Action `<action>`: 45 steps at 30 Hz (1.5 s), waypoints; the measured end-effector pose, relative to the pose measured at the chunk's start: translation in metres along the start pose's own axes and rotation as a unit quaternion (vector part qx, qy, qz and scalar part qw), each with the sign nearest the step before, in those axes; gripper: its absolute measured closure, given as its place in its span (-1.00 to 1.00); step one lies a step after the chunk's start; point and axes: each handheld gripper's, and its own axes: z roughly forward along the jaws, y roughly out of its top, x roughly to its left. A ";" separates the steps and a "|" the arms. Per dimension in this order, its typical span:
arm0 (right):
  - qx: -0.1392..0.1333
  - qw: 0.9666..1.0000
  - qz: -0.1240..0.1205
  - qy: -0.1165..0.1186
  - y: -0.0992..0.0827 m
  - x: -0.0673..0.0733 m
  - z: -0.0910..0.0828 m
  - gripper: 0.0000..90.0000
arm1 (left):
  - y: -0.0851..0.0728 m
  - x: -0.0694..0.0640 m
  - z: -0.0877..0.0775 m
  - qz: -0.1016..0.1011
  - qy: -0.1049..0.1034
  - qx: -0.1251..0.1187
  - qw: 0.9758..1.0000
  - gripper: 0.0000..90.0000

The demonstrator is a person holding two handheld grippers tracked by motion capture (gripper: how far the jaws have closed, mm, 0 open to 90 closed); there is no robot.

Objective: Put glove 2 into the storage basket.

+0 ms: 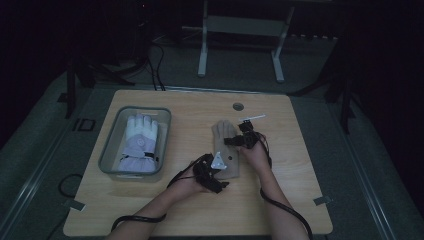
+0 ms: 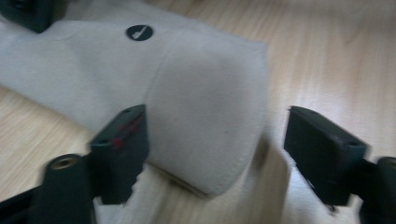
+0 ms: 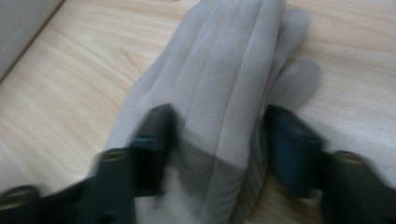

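Wooden worktop [image 1: 280, 200] seen from above, bearing a grey bin [image 1: 111, 145] at its left that holds a pale padded glove [image 1: 140, 145]. At centre lies the beige glove [image 1: 227, 150], flat on the worktop, its fingers pointing away from the person and its cuff nearest them. The left gripper [image 1: 216, 167] stands at the cuff end; in the left gripper view [image 2: 212, 144] its jaws are spread, straddling the cuff corner without pressing on it. The right gripper [image 1: 242, 139] works the finger end; in the right gripper view [image 3: 217, 140] its jaws flank the bunched fingers, touching the fabric at both sides in what appears a light pinch, though blur leaves this uncertain. Risks, as judged: the soft cloth may slip from a shallow pinch, or one layer alone may be caught at the cuff, so the glove sags or folds when lifted. A small round black label [image 2: 139, 32] bears a pale mark, not legible.
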 end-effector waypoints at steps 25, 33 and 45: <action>-0.021 1.000 -0.008 0.015 0.015 0.029 -0.013 0.50 | 0.010 0.003 -0.030 0.017 0.067 0.018 0.997 0.78; -0.043 0.999 -0.011 0.029 0.028 0.043 -0.027 0.50 | 0.015 0.008 -0.060 0.019 0.083 0.012 0.996 0.78; -0.065 0.996 -0.038 0.041 0.050 0.077 -0.043 0.50 | 0.015 0.013 -0.098 0.028 0.097 0.011 0.995 0.78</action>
